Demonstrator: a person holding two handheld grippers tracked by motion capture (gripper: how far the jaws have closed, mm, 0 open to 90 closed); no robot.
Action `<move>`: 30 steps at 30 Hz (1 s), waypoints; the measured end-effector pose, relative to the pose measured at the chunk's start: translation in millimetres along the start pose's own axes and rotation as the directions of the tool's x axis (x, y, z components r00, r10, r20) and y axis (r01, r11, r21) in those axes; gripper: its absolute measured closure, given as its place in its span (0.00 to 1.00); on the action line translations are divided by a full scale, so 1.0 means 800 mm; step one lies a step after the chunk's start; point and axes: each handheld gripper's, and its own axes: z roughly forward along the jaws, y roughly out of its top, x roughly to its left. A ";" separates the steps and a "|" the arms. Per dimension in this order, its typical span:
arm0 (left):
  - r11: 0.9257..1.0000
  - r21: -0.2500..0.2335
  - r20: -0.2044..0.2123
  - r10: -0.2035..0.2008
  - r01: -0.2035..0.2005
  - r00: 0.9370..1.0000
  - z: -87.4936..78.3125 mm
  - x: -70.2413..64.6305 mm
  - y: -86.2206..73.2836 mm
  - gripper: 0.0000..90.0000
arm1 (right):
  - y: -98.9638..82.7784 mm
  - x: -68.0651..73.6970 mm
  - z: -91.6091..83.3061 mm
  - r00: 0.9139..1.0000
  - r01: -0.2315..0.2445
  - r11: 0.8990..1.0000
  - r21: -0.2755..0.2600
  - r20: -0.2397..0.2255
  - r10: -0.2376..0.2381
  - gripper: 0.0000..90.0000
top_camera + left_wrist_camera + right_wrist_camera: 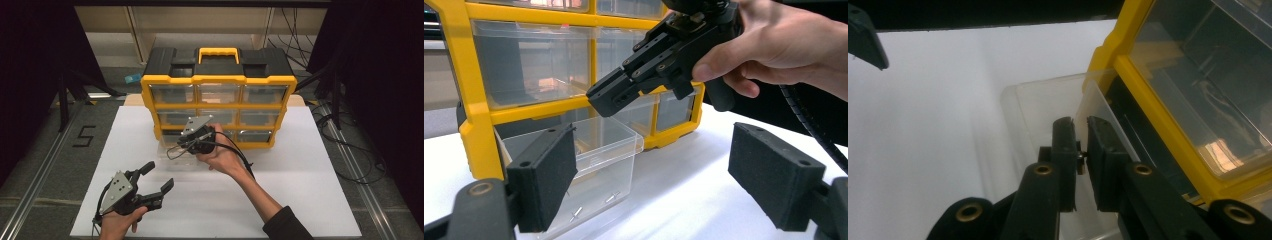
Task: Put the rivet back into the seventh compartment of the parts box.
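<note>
A yellow and black drawer organizer stands on a white board. Its clear bottom-left drawer is pulled out onto the board, and a few small screws lie in it. My right gripper hovers just above this drawer, shut on a small metal screw. My left gripper rests low at the front left of the board. It is open, holds nothing, and faces the drawer and the right gripper.
The organizer's other clear drawers are pushed in. The white board reaches well to the right and front of the organizer. Black cables lie on the floor at the right, and a metal rail runs along the left.
</note>
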 end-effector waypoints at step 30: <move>1.000 -0.005 -0.002 0.000 0.000 1.000 -0.001 0.001 0.001 0.21 | 0.005 0.001 0.041 0.998 -0.057 0.994 0.095 0.012 0.056 0.70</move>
